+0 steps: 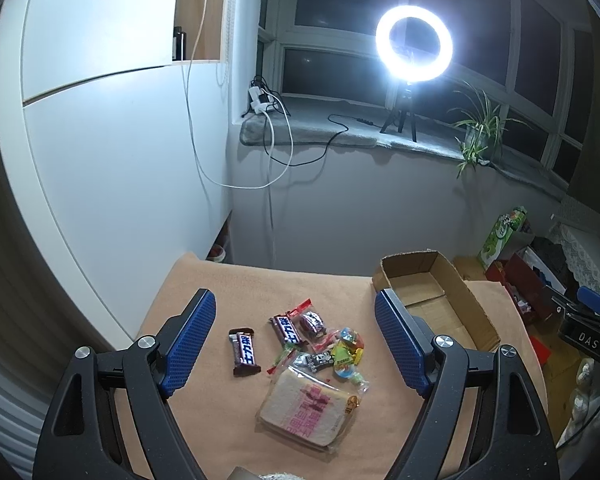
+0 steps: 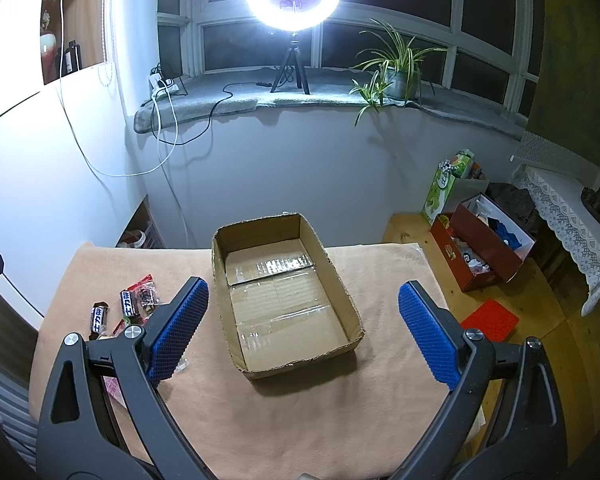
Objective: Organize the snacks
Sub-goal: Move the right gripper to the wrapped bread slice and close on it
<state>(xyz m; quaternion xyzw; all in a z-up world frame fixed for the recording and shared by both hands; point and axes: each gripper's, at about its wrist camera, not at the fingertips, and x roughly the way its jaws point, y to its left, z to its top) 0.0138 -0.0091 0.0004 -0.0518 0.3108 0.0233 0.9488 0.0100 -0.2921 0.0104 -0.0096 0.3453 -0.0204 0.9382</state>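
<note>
Nothing picked up yet: the left gripper (image 1: 296, 336) hangs with jaws wide over the snack pile (image 1: 320, 344) on the peach cloth (image 1: 220, 432), empty. The right gripper (image 2: 304, 320) is spread wide and empty too, above the bare cardboard box (image 2: 340, 280). First pick looks due: drop, close on the lone chocolate bar (image 1: 244, 352), carry it right to the box.
</note>
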